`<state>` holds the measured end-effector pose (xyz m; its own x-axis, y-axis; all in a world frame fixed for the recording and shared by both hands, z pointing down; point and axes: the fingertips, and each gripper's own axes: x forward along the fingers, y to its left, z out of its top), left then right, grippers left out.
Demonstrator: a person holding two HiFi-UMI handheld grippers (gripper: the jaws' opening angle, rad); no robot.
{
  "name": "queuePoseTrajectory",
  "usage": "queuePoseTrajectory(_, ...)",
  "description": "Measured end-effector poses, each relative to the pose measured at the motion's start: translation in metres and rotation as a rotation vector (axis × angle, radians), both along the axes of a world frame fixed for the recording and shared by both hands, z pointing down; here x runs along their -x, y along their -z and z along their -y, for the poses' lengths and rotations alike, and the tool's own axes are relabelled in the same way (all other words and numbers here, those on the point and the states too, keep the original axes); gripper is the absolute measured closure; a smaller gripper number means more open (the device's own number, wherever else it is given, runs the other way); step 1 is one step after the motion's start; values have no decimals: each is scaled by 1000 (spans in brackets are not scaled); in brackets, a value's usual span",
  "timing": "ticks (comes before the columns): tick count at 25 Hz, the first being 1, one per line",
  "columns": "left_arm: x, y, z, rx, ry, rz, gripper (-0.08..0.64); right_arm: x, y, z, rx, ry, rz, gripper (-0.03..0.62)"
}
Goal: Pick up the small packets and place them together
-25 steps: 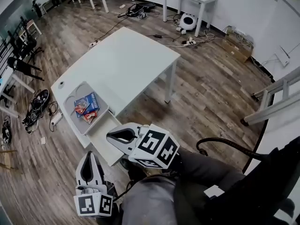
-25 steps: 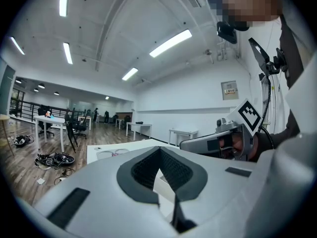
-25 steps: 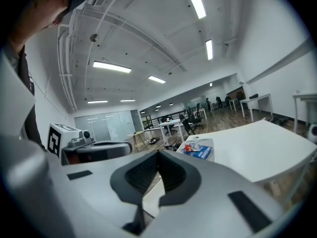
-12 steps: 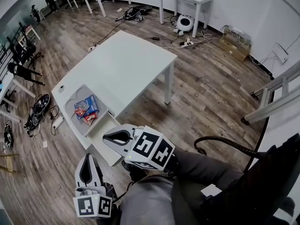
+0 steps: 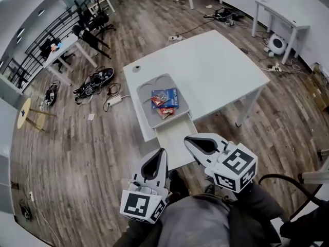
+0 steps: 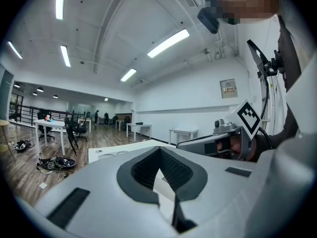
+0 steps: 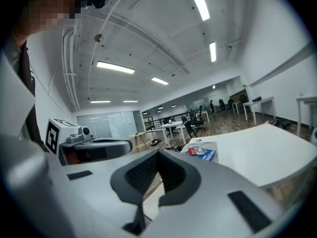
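Swinging toward centre since the earlier frame, the table (image 5: 221,66) is now lying ahead of both tools. Left tool (image 5: 157,155) is hanging closed, empty. Roughly three small packets (image 5: 165,100) are overlapping on one grey tray (image 5: 148,89), so pinching one risks dragging its neighbours. Right tool (image 5: 191,140) is hanging closed, empty.

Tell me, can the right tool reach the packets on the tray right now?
Probably not yet: the right tool is shut and held back, short of the tray. Nothing stands between it and the packets, so moving forward and opening should do.
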<state>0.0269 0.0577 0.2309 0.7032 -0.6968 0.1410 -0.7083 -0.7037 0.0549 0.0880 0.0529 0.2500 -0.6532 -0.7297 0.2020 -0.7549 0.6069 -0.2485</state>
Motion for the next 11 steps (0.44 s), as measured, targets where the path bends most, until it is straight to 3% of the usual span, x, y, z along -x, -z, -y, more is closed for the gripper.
queuePoseTrajectory(11,5,-16,23,5,39,13,572,3,-15,28,-3,31,23,588)
